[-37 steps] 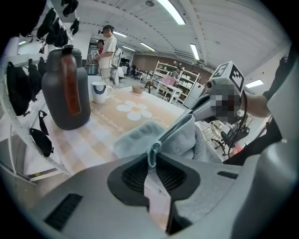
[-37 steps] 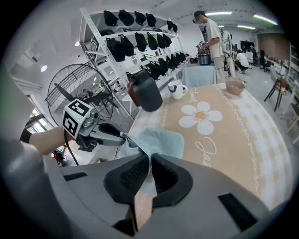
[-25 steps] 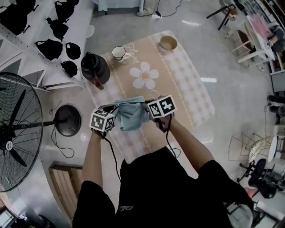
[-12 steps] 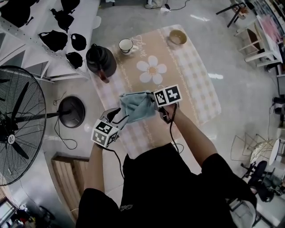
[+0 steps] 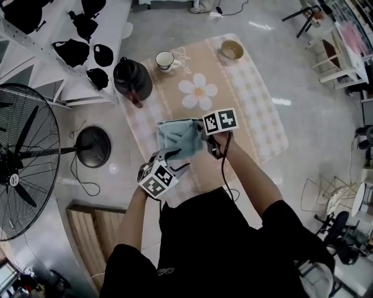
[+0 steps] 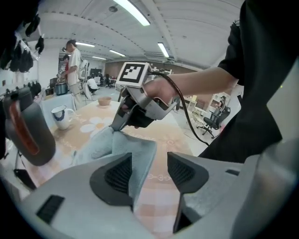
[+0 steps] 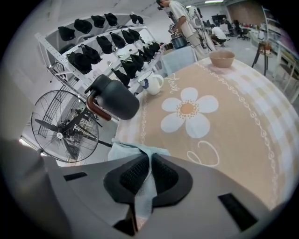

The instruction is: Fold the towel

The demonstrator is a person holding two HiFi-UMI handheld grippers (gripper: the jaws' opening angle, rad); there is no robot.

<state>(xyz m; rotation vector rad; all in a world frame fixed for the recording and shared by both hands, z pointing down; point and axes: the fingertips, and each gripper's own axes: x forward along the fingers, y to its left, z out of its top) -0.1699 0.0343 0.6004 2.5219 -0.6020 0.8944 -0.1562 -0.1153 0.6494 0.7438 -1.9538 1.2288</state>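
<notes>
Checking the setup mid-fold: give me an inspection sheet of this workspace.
Surface: beige checked tablecloth with flower print.
Job's things: light blue towel, bunched, one edge lifted.
Clutter: black jug, mug, bowl on the cloth.
Grippers: left gripper open, jaws have just been opening, towel edge in the gap, unpinched; right gripper shut on the towel.
Cables: cable along the right forearm; fan cord on the floor.
Surroundings: standing fan, shelved black caps, chairs.

A glossy grey floor (image 5: 303,75) surrounds the cloth-covered table (image 5: 259,116), with a big standing fan (image 5: 23,169) well left of the left gripper (image 5: 172,160), white shelves (image 5: 113,23) beyond it, an office chair (image 5: 340,231) far right of the right gripper (image 5: 205,139), and ceiling strip lights (image 6: 135,11) overhead.
</notes>
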